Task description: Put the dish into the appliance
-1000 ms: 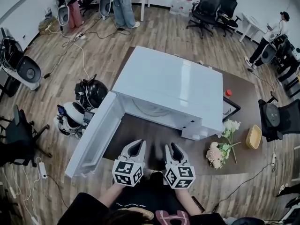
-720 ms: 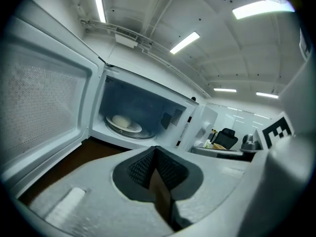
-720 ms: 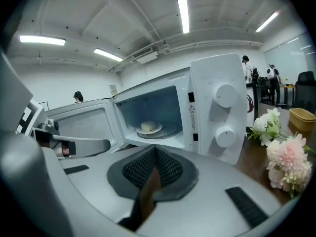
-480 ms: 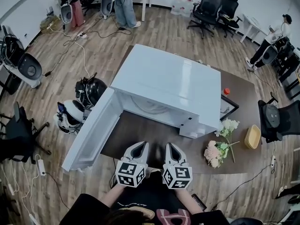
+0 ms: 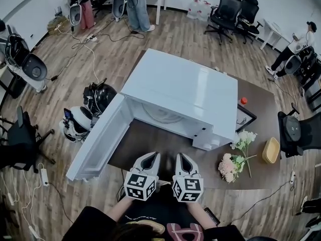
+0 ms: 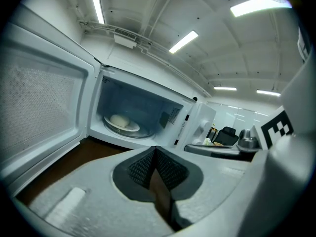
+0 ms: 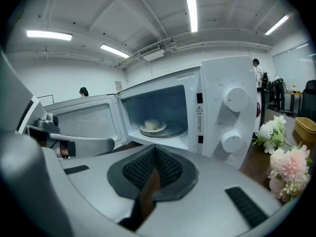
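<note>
1. We look down on a white microwave [image 5: 180, 92] that stands on a dark brown table [image 5: 160, 147]. Its door [image 5: 98, 139] is swung wide open to the left.
2. The dish [image 7: 153, 126] is a white plate with a pale, round lump of food on it. It sits inside the microwave, on the turntable in the middle of the cavity.
3. The left gripper [image 6: 155, 149] is held low at the near edge of the table and points at the open cavity. Its jaws are fully closed, pad against pad, with nothing between them.
4. The right gripper [image 7: 154, 148] is just beside it, on its right, and also points toward the microwave. Its jaws are pressed together too, and it holds nothing.
5. Both grippers are well apart from the dish and touch neither the door nor the microwave body.
6. To the right of the cavity, the front panel carries two round knobs [image 7: 235, 98], one above the other.
7. A bunch of pink and white flowers [image 5: 233, 162] lies on the table to the right of the microwave. A small yellow basket [image 5: 271, 149] sits further right, near the table's edge.
8. Around the table we see a wood floor, black office chairs [image 5: 223, 6] and cables.
</note>
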`<action>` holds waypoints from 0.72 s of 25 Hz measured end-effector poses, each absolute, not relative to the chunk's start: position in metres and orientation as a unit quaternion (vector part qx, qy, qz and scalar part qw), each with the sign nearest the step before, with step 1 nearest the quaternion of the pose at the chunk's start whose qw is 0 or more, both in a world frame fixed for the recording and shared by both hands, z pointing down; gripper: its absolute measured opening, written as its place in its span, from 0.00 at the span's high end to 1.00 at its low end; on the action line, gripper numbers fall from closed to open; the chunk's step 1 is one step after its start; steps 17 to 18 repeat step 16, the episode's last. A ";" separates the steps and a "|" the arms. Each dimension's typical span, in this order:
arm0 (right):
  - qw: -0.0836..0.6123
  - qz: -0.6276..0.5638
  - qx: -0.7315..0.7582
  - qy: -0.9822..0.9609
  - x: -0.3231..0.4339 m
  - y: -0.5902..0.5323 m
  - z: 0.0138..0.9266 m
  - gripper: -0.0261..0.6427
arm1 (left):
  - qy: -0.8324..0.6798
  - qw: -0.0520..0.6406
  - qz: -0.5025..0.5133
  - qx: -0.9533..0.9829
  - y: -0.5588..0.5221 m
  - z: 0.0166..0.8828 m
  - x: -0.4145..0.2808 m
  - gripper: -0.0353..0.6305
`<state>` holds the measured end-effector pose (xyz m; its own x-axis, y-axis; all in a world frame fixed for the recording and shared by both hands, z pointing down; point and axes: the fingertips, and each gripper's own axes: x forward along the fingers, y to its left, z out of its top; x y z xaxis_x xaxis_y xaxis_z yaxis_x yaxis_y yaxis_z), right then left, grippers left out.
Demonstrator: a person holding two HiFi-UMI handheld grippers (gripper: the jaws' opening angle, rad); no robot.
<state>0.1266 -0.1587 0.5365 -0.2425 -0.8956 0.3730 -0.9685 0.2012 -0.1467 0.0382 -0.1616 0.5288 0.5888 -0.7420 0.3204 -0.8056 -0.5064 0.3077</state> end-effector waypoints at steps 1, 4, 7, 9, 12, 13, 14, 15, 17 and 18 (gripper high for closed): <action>0.104 0.177 0.605 -0.769 0.126 -0.159 0.537 0.95 | -0.447 0.216 0.074 0.865 -0.162 0.529 0.039 0.94; 0.104 0.175 0.601 -0.773 0.123 -0.161 0.537 0.95 | -0.447 0.215 0.077 0.865 -0.162 0.530 0.039 0.94; 0.104 0.175 0.597 -0.776 0.121 -0.162 0.537 0.95 | -0.447 0.214 0.078 0.865 -0.164 0.530 0.038 0.94; 0.106 0.175 0.594 -0.778 0.119 -0.164 0.537 0.95 | -0.446 0.214 0.079 0.865 -0.165 0.530 0.038 0.94; 0.108 0.175 0.591 -0.780 0.118 -0.165 0.538 0.95 | -0.447 0.215 0.080 0.865 -0.167 0.531 0.038 0.94; 0.108 0.175 0.591 -0.780 0.118 -0.166 0.539 0.95 | -0.447 0.215 0.080 0.865 -0.168 0.531 0.038 0.94; 0.108 0.175 0.590 -0.781 0.117 -0.166 0.539 0.95 | -0.447 0.215 0.081 0.865 -0.169 0.531 0.038 0.94; 0.108 0.175 0.589 -0.782 0.117 -0.166 0.539 0.95 | -0.447 0.214 0.081 0.865 -0.169 0.531 0.038 0.94; 0.108 0.175 0.588 -0.782 0.116 -0.167 0.540 0.95 | -0.446 0.213 0.082 0.865 -0.170 0.532 0.038 0.94; 0.108 0.175 0.588 -0.782 0.116 -0.167 0.540 0.95 | -0.446 0.213 0.082 0.865 -0.170 0.532 0.038 0.94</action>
